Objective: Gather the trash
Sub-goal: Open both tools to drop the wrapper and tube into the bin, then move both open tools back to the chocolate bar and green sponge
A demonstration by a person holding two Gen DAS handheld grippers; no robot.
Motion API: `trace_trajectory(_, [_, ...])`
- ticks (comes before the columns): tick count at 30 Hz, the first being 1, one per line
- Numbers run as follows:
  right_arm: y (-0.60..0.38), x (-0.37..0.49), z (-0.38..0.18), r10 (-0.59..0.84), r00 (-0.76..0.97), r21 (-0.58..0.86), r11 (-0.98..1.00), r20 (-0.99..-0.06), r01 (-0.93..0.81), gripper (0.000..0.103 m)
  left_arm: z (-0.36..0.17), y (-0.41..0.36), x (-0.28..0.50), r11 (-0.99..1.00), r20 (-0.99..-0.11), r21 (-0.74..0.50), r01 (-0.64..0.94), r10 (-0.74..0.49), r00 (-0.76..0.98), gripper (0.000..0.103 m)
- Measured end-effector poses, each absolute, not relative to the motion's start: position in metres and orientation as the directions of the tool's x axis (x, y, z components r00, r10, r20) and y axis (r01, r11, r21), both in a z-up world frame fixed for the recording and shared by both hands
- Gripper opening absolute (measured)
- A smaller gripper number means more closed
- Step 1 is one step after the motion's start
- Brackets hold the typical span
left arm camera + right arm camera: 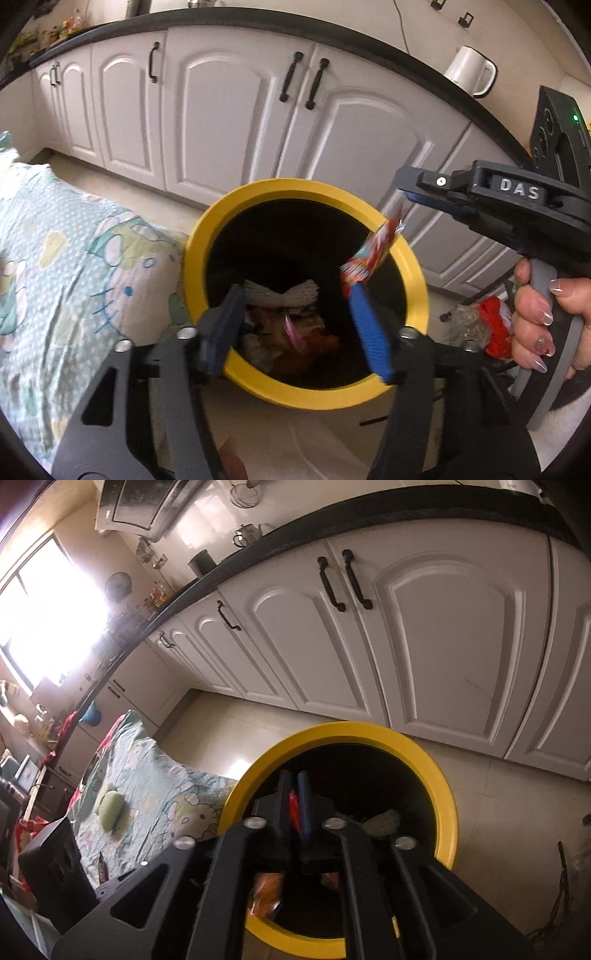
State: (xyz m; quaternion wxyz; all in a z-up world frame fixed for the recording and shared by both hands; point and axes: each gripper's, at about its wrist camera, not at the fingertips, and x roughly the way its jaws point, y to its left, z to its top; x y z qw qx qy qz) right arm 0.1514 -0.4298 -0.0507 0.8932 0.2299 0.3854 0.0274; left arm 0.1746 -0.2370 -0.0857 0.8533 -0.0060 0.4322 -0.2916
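Observation:
A black bin with a yellow rim (pixel 306 397) stands on the floor below both grippers. Inside lie a white ridged paper piece (pixel 280 293) and several crumpled wrappers (pixel 295 336). My left gripper (pixel 295 291) hangs over the opening, its jaws wide apart and nothing between them. My right gripper (pixel 404 184) reaches in from the upper right, held by a hand (pixel 535 325). A red snack wrapper (pixel 369 254) dangles, blurred, below its tip over the bin. In the right wrist view, my right gripper (pixel 294 777) has its jaws a little apart, with the red wrapper (pixel 293 808) loose between them.
White cabinet doors (pixel 229 118) run behind the bin under a dark countertop with a white pitcher (pixel 471 70). A patterned cloth (pixel 74 258) lies right against the bin's left side. A red bag (pixel 495 325) and clutter sit on the floor to the right.

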Motion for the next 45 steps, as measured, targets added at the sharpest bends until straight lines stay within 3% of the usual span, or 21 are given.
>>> trace_trajectory(1, [-0.43, 0.151, -0.052, 0.223, 0.702, 0.431, 0.892, -0.677, 0.133, 0.032, -0.085, -0.234, 0.175, 0.835, -0.734, -0.263, 0.484, -0.499, 0.462, 0.064])
trace_trajectory(2, [-0.431, 0.151, -0.052, 0.225, 0.701, 0.435, 0.89, -0.677, 0.134, 0.033, -0.084, -0.23, 0.175, 0.84, -0.733, -0.264, 0.475, -0.494, 0.467, 0.066])
trace_trajectory(5, [-0.429, 0.151, -0.052, 0.225, 0.7, 0.432, 0.892, -0.678, 0.132, 0.035, -0.078, -0.214, 0.172, 0.863, -0.726, -0.249, 0.44, -0.467, 0.505, 0.084])
trace_trajectory(6, [-0.426, 0.15, -0.05, 0.224, 0.704, 0.43, 0.894, -0.674, 0.127, 0.04, -0.076, -0.209, 0.171, 0.869, -0.723, -0.246, 0.429, -0.459, 0.516, 0.092])
trace_trajectory(13, [-0.406, 0.144, -0.031, 0.224, 0.739, 0.403, 0.912, -0.635, 0.07, 0.058, -0.051, -0.16, 0.165, 0.918, -0.68, -0.229, 0.325, -0.39, 0.621, 0.092])
trace_trajectory(22, [-0.371, 0.136, -0.003, 0.236, 0.778, 0.345, 0.938, -0.582, -0.026, 0.071, -0.02, -0.105, 0.148, 0.954, -0.62, -0.195, 0.228, -0.3, 0.725, 0.092])
trace_trajectory(45, [-0.227, 0.153, 0.006, 0.412, 0.674, 0.241, 0.91, -0.613, -0.337, 0.077, -0.016, 0.026, 0.118, 0.978, -0.604, -0.207, -0.01, -0.119, 0.788, 0.092])
